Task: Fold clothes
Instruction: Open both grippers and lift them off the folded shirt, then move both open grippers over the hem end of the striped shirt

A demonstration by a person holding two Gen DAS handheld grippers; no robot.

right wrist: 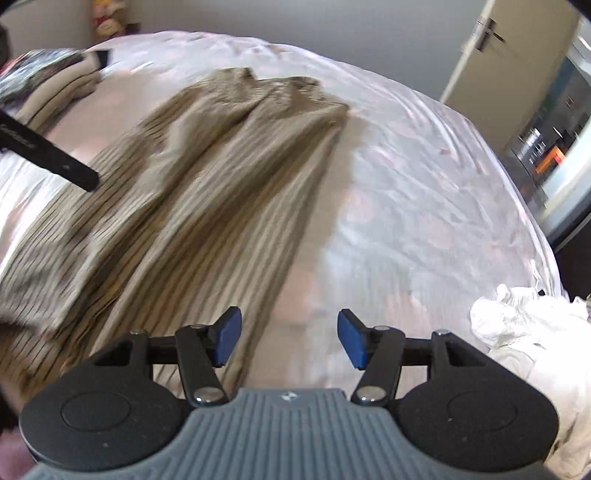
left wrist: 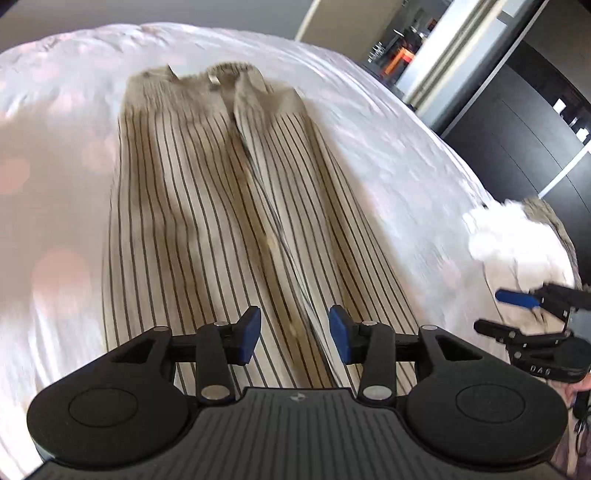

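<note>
the striped trousers [left wrist: 207, 206] lie flat and lengthwise on the bed [left wrist: 388, 155], waistband at the far end, the 2 legs side by side and meeting along a centre seam. both claws are released: the left gripper [left wrist: 294, 336] hangs above the near end of the legs with its blue pads apart and only cloth showing far below the gap, and the right gripper [right wrist: 289, 338] hangs with jaws wide over bare sheet just beside the right edge of the garment. neither holds anything.

to my eye the spreading step looks finished and the fold itself is not yet begun. the next move, i judge, calls for both grippers to come down on the near hem or on 1 long edge, pinch a thin layer without dragging the sheet, and carry it over evenly so the stripes stay straight.

the bed wears a pale, faintly patterned, slightly wrinkled sheet. a heap of white clothes [right wrist: 524, 332] waits at the right edge, and a folded stack [right wrist: 55, 88] sits at the far left. beyond are a grey wall, dark cabinets [left wrist: 517, 140] and a doorway [left wrist: 413, 33] into a lit room.
</note>
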